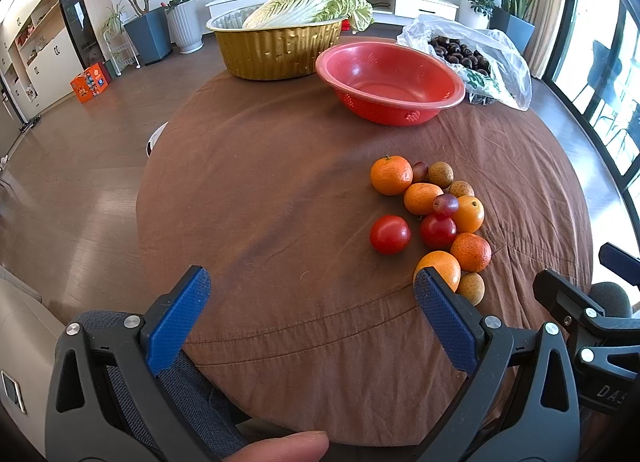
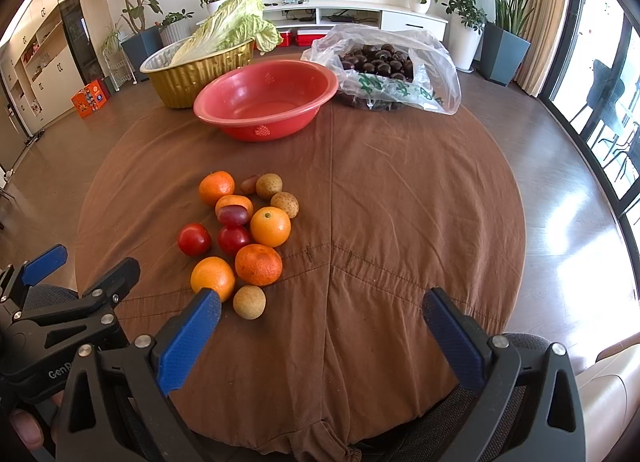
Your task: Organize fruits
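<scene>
You are holding your left gripper [image 1: 308,282] and right gripper [image 2: 320,304] spread wide, gripping nothing, over the brown-clothed round table's [image 2: 400,190] near edge. Only the right view is showing the nearest tan longan [image 2: 249,302] whole. The mixed fruit cluster [image 2: 244,234] is lying mid-table; the red plastic basin [image 2: 266,102] is sitting empty at the far edge.

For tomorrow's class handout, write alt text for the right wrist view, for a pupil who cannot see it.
A cluster of loose fruit lies on a brown tablecloth, just ahead of the open right gripper. Behind it stand an empty red basin, a gold tray holding a cabbage, and a plastic bag of dark fruit.
</scene>
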Motion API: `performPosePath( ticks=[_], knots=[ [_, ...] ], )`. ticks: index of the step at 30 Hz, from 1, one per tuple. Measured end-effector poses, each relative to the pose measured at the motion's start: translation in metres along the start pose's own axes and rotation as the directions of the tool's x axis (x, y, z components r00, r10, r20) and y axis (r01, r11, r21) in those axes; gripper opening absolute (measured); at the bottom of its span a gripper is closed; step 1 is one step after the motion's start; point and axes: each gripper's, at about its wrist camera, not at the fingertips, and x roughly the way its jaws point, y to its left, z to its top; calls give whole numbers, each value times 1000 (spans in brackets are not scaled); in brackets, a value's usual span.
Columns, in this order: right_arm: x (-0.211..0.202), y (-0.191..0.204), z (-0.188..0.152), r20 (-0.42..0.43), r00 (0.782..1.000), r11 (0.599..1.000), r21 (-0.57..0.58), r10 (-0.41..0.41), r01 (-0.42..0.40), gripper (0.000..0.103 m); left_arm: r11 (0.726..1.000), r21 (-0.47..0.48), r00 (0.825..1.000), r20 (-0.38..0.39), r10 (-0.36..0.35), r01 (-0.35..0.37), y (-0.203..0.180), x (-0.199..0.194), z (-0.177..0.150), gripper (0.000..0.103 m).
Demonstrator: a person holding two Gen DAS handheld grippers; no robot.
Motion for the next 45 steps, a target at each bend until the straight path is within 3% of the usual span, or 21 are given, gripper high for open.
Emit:
performPosePath(
  ticks=[29, 34, 37, 39, 41, 43, 45],
  knots=[
    [0, 0, 0, -4, 1000, 1000, -3, -3, 3, 103, 1000, 9, 1000, 11, -3, 3, 4, 1, 0, 103],
    [1, -14, -5, 20, 1000, 1000, -25, 19, -19, 103, 996, 61, 995, 58, -76, 72, 10, -4, 4, 103],
    [-2, -31, -5, 47, 998, 999, -15, 44, -43, 103, 976, 150, 982, 80, -169, 155, 8, -3, 5, 103],
    [-4, -45, -4, 65, 996, 998, 6, 62, -62, 103, 955, 212, 972, 60, -226, 209, 1, 2, 1, 103],
    [-6, -56, -3, 83, 994, 997, 25, 76, -78, 103, 949, 269, 981, 56, -187, 166, -8, 5, -5, 103],
    [-6, -61, -5, 95, 992, 995, 29, 88, -91, 103, 929, 309, 975, 16, -221, 205, -15, 9, -9, 103],
    [-6, -61, -8, 100, 988, 993, 9, 117, -118, 103, 908, 318, 959, -24, -282, 275, -18, 14, -9, 103]
  ],
)
